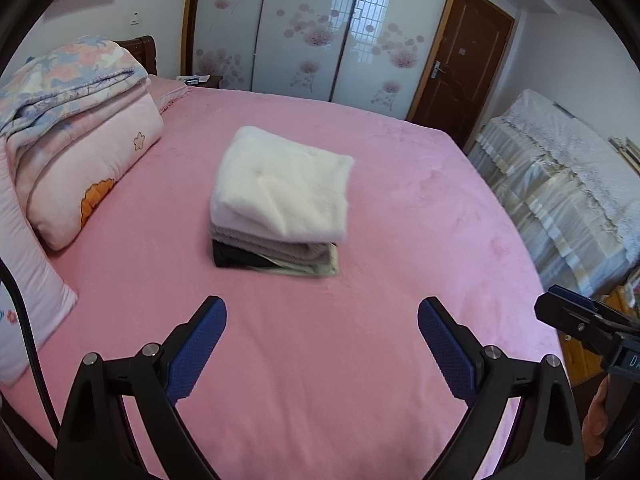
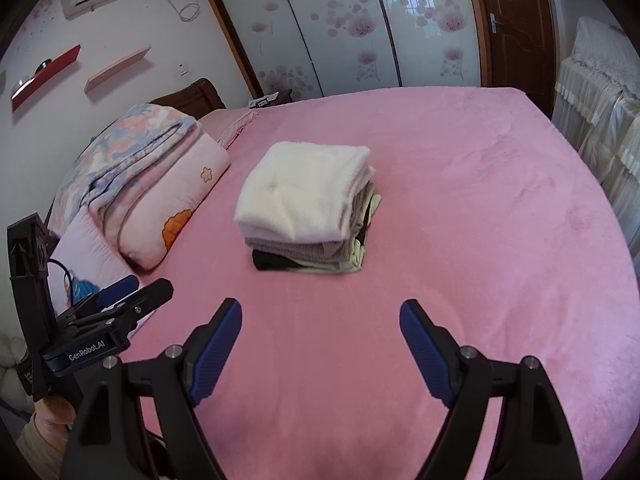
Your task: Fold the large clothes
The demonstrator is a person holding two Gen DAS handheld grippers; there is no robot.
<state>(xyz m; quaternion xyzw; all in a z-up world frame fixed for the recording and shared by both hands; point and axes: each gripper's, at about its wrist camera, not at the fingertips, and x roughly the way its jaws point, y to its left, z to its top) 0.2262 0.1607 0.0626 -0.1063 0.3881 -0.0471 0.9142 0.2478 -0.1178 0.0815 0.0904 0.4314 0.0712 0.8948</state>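
Spreading across nearly the whole of both wrist views is the wide bed under a smooth pink plush cover [image 1: 400,240], its surface bare apart from what sits toward the head and the middle. Behind it stands a tall wardrobe with glossy sliding doors printed with pink dandelion flowers [image 1: 320,40], and next to that a brown wooden door [image 1: 464,64]. At the head of the bed, on the left of both views, lies a bulky folded quilt in pale pink with an orange flower print [image 1: 92,168], with a floral blue-and-pink blanket [image 1: 68,76] piled on top of it. Near the middle of the bed sits the neat stack of folded clothes [image 1: 280,204]: a fluffy white garment [image 2: 304,192] on top, a grey-brown knitted one under it, then black and pale green pieces at the bottom. Both tools are well short of the stack, over the near part of the cover. The left gripper [image 1: 322,320] has its blue-padded fingers spread wide with nothing between them, and the right gripper [image 2: 321,320] stands equally wide and empty.
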